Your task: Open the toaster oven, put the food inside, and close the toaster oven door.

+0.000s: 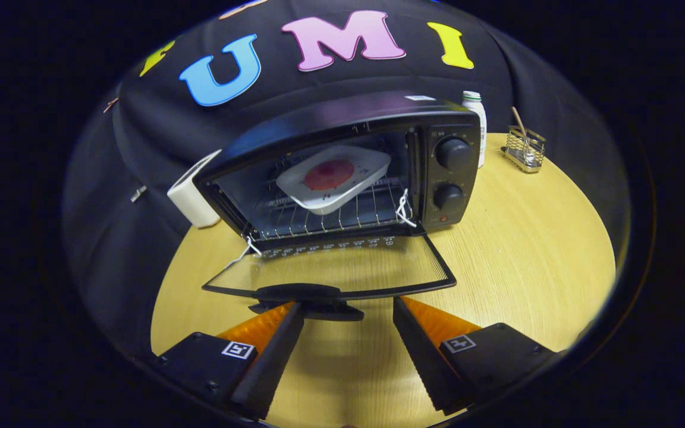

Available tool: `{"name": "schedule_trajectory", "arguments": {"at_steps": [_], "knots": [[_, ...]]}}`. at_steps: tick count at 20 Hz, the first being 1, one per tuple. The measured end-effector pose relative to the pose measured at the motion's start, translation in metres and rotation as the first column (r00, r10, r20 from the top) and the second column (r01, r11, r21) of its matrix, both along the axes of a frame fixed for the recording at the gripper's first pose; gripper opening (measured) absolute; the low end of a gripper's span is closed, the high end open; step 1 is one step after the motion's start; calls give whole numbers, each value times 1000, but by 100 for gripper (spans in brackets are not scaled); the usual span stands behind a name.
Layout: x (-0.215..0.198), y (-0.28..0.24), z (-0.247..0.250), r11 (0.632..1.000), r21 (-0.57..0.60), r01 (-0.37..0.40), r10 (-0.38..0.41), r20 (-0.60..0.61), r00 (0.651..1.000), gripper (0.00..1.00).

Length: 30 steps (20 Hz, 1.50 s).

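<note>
The black toaster oven (342, 119) stands on the round wooden table (527, 249) with its glass door (330, 267) folded down flat toward me. Inside, on the wire rack (319, 217), lies a white square plate (372, 169) carrying a round red piece of food (329, 174). The door's black handle (301, 292) is just ahead of my fingertips. My gripper (348, 312) is open, its two orange-backed fingers (271, 351) spread wide on either side of the handle's near edge, with nothing between them.
Two control knobs (453, 153) sit on the oven's right panel. A white box-shaped object (191, 193) stands to the oven's left. Behind it to the right are a white bottle (476, 116) and a small wire basket (524, 150) with sticks.
</note>
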<state>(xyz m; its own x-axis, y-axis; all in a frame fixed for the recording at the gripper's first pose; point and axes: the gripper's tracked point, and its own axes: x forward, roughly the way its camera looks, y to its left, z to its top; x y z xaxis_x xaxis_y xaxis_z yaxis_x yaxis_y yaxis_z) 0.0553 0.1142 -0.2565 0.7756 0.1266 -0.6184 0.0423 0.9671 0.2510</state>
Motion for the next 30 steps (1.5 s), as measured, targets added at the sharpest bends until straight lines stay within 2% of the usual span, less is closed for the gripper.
{"name": "schedule_trajectory", "arguments": {"at_steps": [4,6,8,10,12,16,20,22,24,26,28,30], "knots": [[38,-5,44,989,128,67,-78,83,993,98],[63,-22,68,976,171,138,-161,133,978,100],[79,-40,89,963,205,177,-215,180,960,98],[83,-54,107,960,204,194,-239,231,943,98],[75,-67,122,967,174,187,-231,284,931,98],[47,-98,150,984,68,163,-177,396,901,98],[15,-140,175,981,-100,165,-95,495,864,98],[1,-160,195,944,-285,165,17,542,840,98],[-18,-159,229,899,-413,147,152,608,779,98],[-39,-147,248,891,-442,105,227,632,741,99],[-56,-146,246,902,-427,72,236,625,744,98],[-71,-148,253,902,-424,79,231,630,741,98]]}}
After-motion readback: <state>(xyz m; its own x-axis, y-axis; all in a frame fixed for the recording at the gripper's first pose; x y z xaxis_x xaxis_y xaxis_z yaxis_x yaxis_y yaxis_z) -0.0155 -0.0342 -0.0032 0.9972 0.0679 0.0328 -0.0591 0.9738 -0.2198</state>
